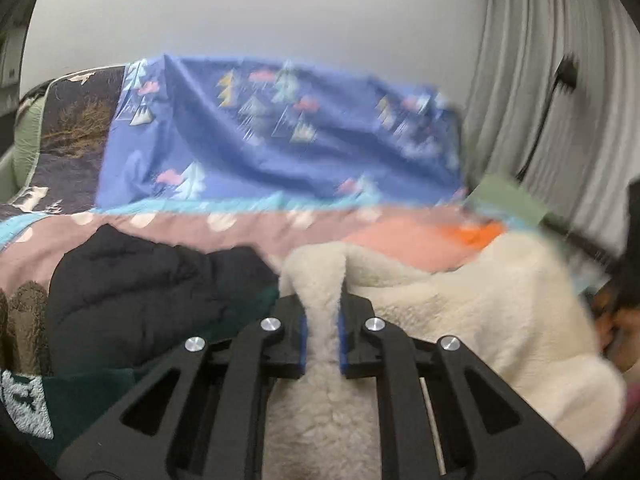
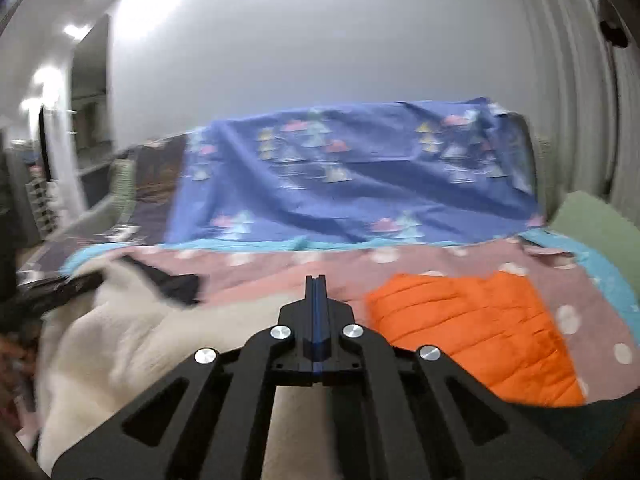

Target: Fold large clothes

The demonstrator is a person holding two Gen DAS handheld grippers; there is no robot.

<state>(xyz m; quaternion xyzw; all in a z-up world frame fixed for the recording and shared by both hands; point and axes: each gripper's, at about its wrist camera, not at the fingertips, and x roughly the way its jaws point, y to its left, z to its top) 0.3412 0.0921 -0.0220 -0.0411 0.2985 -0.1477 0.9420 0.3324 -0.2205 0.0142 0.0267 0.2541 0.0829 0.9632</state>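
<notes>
Pinching a raised ridge of cream sherpa fleece garment (image 1: 460,312) between its blue-lined pads, the left claw (image 1: 322,320) has the fabric bunched up through its jaws, with fleece showing both ahead of the fingers and below them. The right claw (image 2: 316,300) has its two fingers pressed flat together; whether any fleece is caught in them cannot be told, though the same cream garment (image 2: 132,344) lies directly under and to the left of it.

That garment rests on a bed covered by a dusty-pink spread with white dots (image 2: 440,260). Beyond the cream fleece, at the head of the bed, a blue sheet printed with small triangular trees and pink clouds (image 1: 260,136) is draped over something raised. No container is in sight.

Only the left wrist view shows a black quilted puffy garment (image 1: 132,292) just left of the cream fleece, with brown fleece (image 1: 24,320) and dark green fabric bearing a white patch (image 1: 24,404) further left. The right wrist view shows clearly an orange quilted jacket (image 2: 472,332) lying right of the cream fleece, and a lit room opening (image 2: 60,128) far to the left.
</notes>
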